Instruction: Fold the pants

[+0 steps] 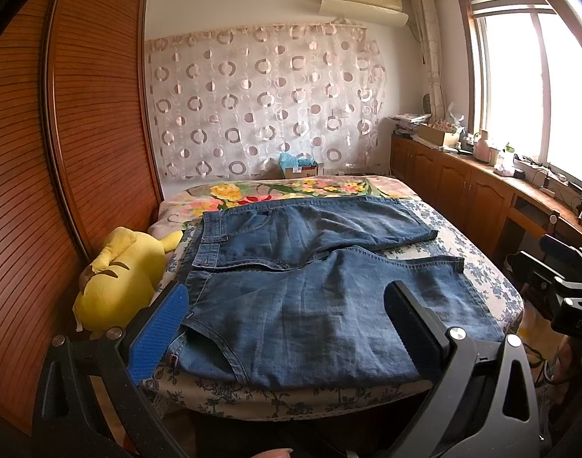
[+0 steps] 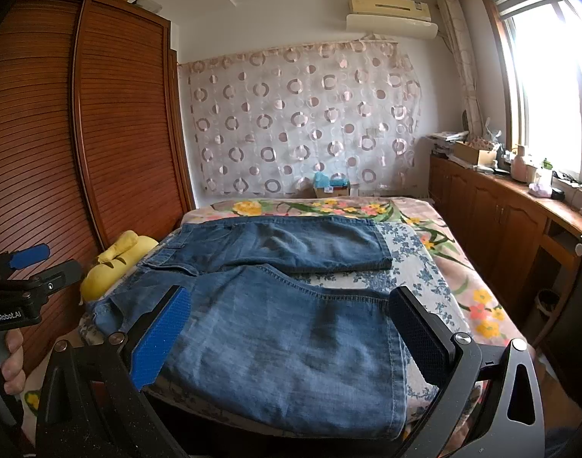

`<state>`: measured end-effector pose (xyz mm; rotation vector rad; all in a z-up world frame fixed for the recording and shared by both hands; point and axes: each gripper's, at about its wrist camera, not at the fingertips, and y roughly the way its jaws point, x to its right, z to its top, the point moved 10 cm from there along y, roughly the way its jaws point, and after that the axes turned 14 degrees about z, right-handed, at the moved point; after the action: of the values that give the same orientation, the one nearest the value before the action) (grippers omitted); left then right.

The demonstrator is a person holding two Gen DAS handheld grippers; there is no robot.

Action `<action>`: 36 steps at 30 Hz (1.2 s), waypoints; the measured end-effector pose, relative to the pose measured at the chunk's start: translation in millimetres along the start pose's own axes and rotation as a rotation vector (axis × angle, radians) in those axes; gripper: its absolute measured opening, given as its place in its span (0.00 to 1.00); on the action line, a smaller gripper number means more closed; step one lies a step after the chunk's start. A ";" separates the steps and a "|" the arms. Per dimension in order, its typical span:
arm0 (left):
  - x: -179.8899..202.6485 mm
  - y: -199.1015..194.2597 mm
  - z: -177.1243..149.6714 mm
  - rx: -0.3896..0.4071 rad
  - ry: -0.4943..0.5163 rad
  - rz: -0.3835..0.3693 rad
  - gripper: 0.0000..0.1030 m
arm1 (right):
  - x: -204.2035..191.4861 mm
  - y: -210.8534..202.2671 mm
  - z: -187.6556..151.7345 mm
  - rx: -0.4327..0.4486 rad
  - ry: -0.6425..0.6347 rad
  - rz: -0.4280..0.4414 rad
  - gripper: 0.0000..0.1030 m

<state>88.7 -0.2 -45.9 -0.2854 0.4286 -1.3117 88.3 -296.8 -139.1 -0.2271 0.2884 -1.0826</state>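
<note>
A pair of blue denim shorts [image 1: 310, 290] lies flat on the bed, waistband to the left, two legs to the right, one behind the other. It also shows in the right wrist view [image 2: 275, 328]. My left gripper [image 1: 287, 328] is open and empty, held above the near leg close to the waistband. My right gripper [image 2: 291, 332] is open and empty, held above the near leg close to its hem. The left gripper shows at the left edge of the right wrist view [image 2: 28, 267], and the right one at the right edge of the left wrist view [image 1: 565, 282].
The bed [image 1: 493, 286] has a floral cover. A yellow plush toy [image 1: 119, 278] lies at its left edge against a wooden wardrobe [image 1: 62, 152]. A cluttered wooden cabinet [image 1: 462, 187] runs along the right under the window. A box [image 1: 298, 168] stands behind the bed.
</note>
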 end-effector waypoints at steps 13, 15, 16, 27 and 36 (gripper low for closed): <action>0.0 -0.1 0.5 0.005 -0.001 -0.001 1.00 | -0.2 0.2 0.4 0.001 0.000 0.001 1.00; 0.0 0.0 0.6 0.006 -0.002 0.000 1.00 | -0.2 0.1 0.4 0.000 0.000 0.001 1.00; 0.0 -0.1 0.5 0.006 -0.002 -0.001 1.00 | -0.5 0.2 0.4 0.000 0.000 0.002 1.00; 0.0 0.0 0.9 0.008 -0.002 0.000 1.00 | -0.2 0.5 -0.1 0.002 0.001 0.002 1.00; 0.0 -0.2 1.0 0.010 -0.002 0.000 1.00 | -0.2 0.5 -0.2 0.001 0.001 0.004 1.00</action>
<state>89.0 -0.2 -44.9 -0.2782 0.4204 -1.3136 88.5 -296.4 -139.4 -0.2252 0.2893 -1.0793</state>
